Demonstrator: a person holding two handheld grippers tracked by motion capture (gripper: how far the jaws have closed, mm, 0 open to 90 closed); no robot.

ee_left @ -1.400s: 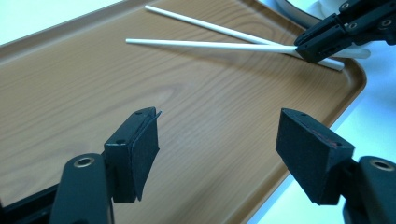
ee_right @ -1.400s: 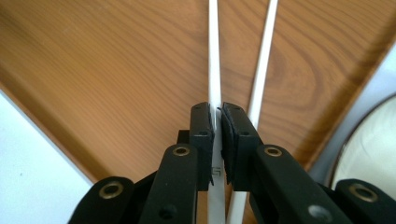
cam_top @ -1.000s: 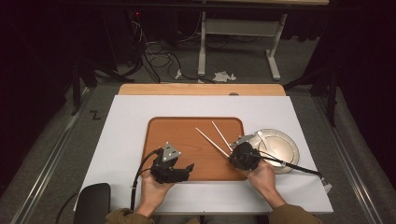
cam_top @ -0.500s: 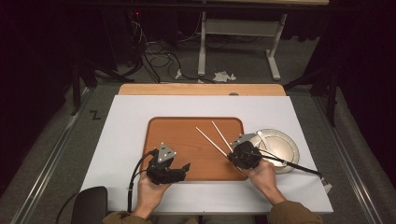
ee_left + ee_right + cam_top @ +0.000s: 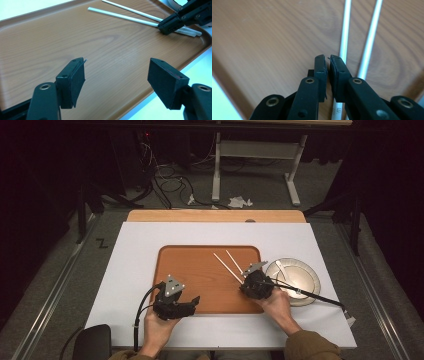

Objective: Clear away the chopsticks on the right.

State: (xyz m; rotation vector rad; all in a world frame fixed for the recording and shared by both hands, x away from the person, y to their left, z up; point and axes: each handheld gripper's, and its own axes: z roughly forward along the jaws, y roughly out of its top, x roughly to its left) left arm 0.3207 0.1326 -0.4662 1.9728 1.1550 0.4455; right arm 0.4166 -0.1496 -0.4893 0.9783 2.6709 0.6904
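Two white chopsticks (image 5: 227,267) lie side by side on the right part of a brown wooden tray (image 5: 195,267). My right gripper (image 5: 244,281) sits at their near ends, at the tray's right rim. In the right gripper view its jaws (image 5: 328,61) are shut with a hairline gap and nothing between the tips. One chopstick (image 5: 345,30) runs under the right jaw, and the other chopstick (image 5: 373,32) lies just beside it. My left gripper (image 5: 194,301) hovers open over the tray's near edge, with bare tray (image 5: 75,37) between its jaws (image 5: 116,75).
A white plate (image 5: 302,282) with a pale utensil in it stands right of the tray, and the right gripper's cable crosses it. A black object (image 5: 92,342) sits at the table's near left corner. A wooden board (image 5: 215,216) lines the far edge.
My left gripper has drifted slightly left and toward the person along the tray's near edge. The right gripper and the chopsticks have stayed put.
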